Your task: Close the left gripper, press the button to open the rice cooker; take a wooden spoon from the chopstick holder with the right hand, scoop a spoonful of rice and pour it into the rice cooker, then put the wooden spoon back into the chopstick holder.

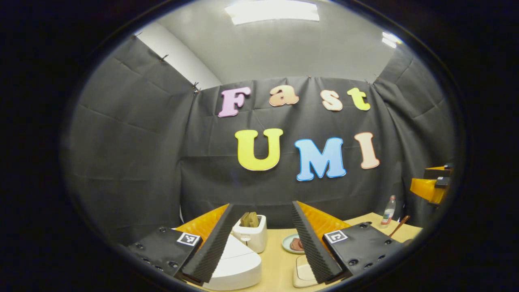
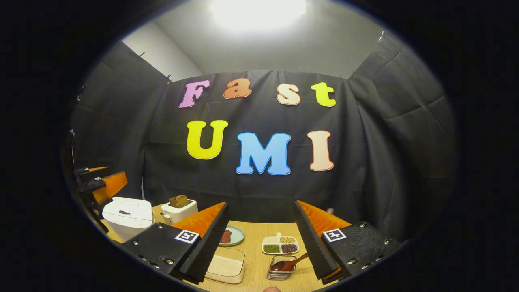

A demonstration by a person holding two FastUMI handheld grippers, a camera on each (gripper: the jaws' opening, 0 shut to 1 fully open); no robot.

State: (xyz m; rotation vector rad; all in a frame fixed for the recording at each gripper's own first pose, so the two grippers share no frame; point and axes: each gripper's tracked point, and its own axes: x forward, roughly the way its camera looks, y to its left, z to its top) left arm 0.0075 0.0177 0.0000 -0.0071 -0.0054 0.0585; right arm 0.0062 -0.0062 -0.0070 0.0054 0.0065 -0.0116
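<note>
Both grippers are released, jaws wide apart, gripping nothing. In the left gripper view, the left gripper (image 1: 261, 243) hovers over the closed rice cooker (image 1: 237, 265) at lower centre. In the right gripper view, the right gripper (image 2: 259, 243) hangs above the wooden spoon (image 2: 286, 265) in its holder (image 2: 279, 272), beside the rice box (image 2: 225, 265).

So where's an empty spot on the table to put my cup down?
Bare wood shows behind the divided dish, toward the black cloth wall, and a strip between the rice box and the spoon holder. The left end is crowded: rice cooker, toaster and small plate sit close together.
</note>
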